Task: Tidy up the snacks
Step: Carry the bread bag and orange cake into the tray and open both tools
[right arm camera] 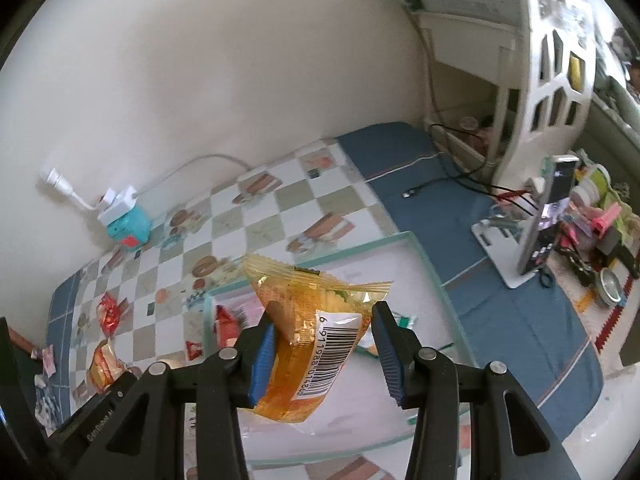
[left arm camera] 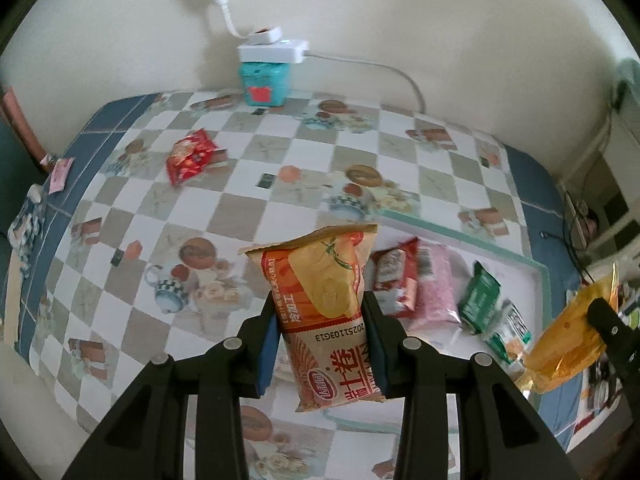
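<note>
My left gripper is shut on an orange and tan chip bag and holds it upright above the table, left of the white tray. In the tray lie a red packet, a pink packet and green packets. My right gripper holds a yellow-orange snack packet over the tray; the left pad touches it, the right pad stands a little off it. That packet also shows at the right edge of the left wrist view. A red snack bag lies far left on the table.
A teal box with a white power strip on top stands against the back wall. A pink packet lies at the table's left edge. A phone on a white stand and cluttered items are at the right, beside a white shelf.
</note>
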A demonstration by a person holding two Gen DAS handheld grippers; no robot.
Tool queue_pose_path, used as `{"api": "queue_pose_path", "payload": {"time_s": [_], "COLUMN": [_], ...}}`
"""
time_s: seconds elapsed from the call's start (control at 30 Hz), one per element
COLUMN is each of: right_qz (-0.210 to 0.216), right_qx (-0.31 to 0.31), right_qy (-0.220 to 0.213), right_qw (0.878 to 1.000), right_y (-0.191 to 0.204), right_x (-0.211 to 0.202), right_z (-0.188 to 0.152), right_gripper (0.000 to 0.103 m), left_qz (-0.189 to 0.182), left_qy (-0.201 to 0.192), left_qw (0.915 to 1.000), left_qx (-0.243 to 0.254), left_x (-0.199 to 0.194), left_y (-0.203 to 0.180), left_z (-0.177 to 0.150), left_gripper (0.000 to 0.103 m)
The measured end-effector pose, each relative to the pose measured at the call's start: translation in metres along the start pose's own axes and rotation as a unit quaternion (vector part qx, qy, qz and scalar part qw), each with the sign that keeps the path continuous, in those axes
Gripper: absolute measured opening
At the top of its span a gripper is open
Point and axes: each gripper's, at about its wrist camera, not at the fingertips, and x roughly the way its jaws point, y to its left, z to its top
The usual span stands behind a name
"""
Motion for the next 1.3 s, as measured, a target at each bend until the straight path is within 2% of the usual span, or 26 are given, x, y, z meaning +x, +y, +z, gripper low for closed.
{"api": "queue_pose_path", "payload": {"time_s": [0.3,0.4,0.47,0.67,0.97,1.3], "right_qz": [-0.010,-0.014,-0.015,-0.017,-0.028,-0.051], "right_qx": [0.027,0.031,0.037,0.028,0.007,0.014], "right_qy": [0.005,0.021,0.048,0.095,0.127,0.136], "right_qw": [1.000,0.999,0.998,0.995,0.991,0.989], "right_y": [-0.045,-0.053,-0.057,-0.056,-0.046,-0.053], "right_x": [0.000,0.008,0.021,0.051,0.075,0.080], "right_z": [0.005,0.003,0.000,-0.013,-0.025,-0.023], "right_gripper": [0.049,0.049,0.049,0.049,0.049,0.049], "left_qz": [-0.011,-0.016,-0.019,-0.033,-0.054,-0.085], "left_qy": [0.019,0.025,0.030,0.048,0.071,0.077], "left_qw": [0.9991,0.9983,0.9976,0.9947,0.9924,0.9900], "left_qx": [0.036,0.050,0.059,0.085,0.084,0.082], "left_x": [0.008,0.012,0.015,0.027,0.048,0.058], "left_y": [-0.039,-0.051,-0.059,-0.084,-0.095,-0.112], "left_z": [-0.014,-0.019,-0.022,-0.032,-0.031,-0.023], "left_gripper": [0.040,0.040,0.040,0.040,0.040,0.040]}}
